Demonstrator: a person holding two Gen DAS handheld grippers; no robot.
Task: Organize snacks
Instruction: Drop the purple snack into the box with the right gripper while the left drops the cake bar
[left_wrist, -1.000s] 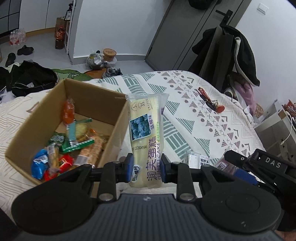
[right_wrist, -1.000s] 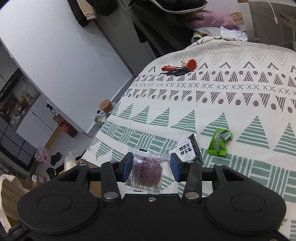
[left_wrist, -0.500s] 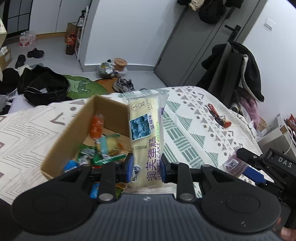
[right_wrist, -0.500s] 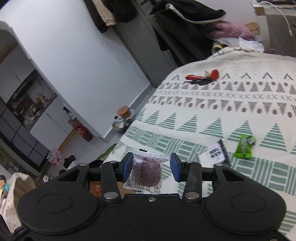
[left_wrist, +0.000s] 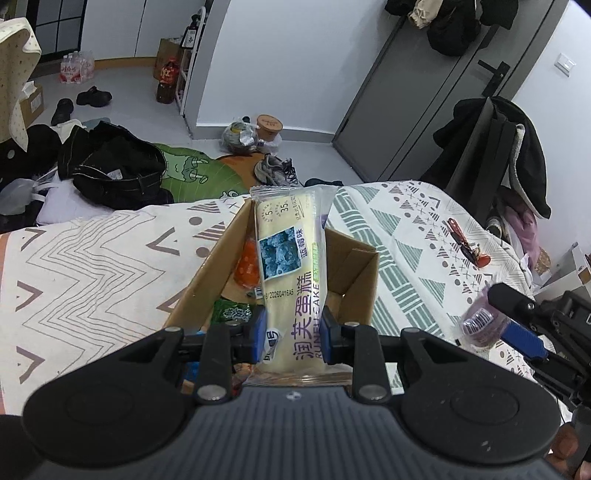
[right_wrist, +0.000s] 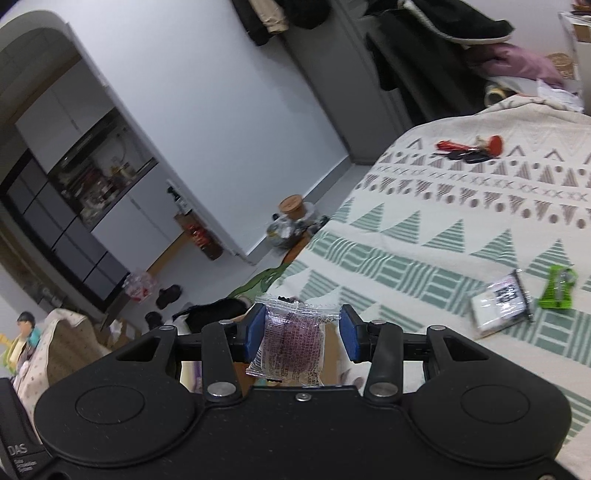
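Observation:
My left gripper (left_wrist: 291, 332) is shut on a long pale-yellow blueberry cake packet (left_wrist: 291, 273), held upright over the open cardboard box (left_wrist: 207, 284) on the bed. Inside the box I see an orange snack (left_wrist: 247, 267), a green packet (left_wrist: 231, 314) and other wrappers, partly hidden by the cake and the fingers. My right gripper (right_wrist: 303, 332) is shut on a small clear packet with a purple snack (right_wrist: 291, 345). The left wrist view shows that purple packet (left_wrist: 476, 321) hanging to the right of the box. A white-and-black packet (right_wrist: 502, 308) and a green packet (right_wrist: 556, 288) lie on the bedspread.
A bunch of red and black keys (right_wrist: 469, 147) lies near the bed's far edge. Beyond the bed are black clothes (left_wrist: 114, 166), shoes (left_wrist: 275, 171) and bags on the floor. A coat-draped chair (left_wrist: 491, 147) stands at the right, by a grey door (left_wrist: 417, 96).
My left gripper has carried the cake leftward until the box sits directly behind and under it. The right gripper lifted off the bed with the purple packet and swung toward the box.

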